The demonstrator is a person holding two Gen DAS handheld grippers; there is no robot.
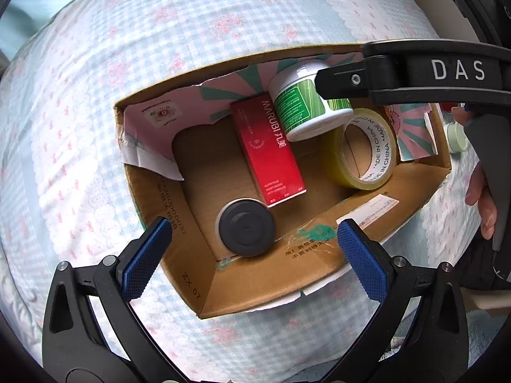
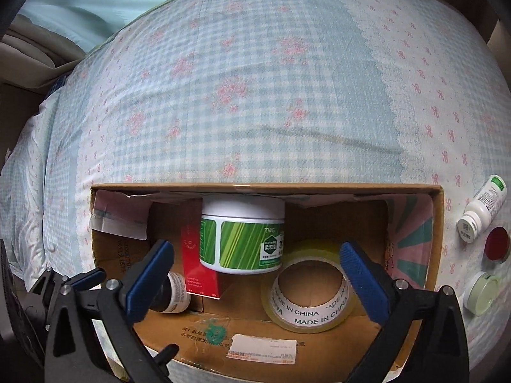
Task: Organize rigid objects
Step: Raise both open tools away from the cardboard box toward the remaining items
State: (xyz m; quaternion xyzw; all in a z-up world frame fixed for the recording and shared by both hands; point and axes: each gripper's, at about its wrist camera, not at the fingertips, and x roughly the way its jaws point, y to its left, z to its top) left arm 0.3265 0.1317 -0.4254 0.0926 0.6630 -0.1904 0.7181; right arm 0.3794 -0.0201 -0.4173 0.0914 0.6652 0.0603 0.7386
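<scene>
Left gripper (image 1: 254,234) wide open, blue pads apart, nothing pinched. Just past the gap between those pads, a small jar with a dark round lid (image 1: 246,227), standing on the floor of the cardboard box (image 1: 191,255). Beyond the jar, a red carton (image 1: 268,150) lying flat, long side pointing away from the jaws. Further on, leaning on the far end of the carton, a white tub with a green label (image 1: 303,105). Off toward the right pad's side, a roll of clear tape (image 1: 367,150) standing on its edge against the box wall.

Right gripper (image 2: 257,257) wide open too, holding nothing. Tape roll (image 2: 309,290) nearest, low by the right pad. Green tub (image 2: 242,239) behind, right in the gap, resting on the red carton (image 2: 199,265). Dark-lidded jar (image 2: 172,293) partly hidden behind the left pad. Same box (image 2: 265,344) sitting on a blue checked bedsheet with pink flowers (image 2: 255,95).

Outside the box, past the right pad: a pale green lidded pot (image 2: 482,293) closest, then a red round cap (image 2: 496,242), then a white bottle (image 2: 484,212) lying down farthest off. All three on the sheet, near each other.
</scene>
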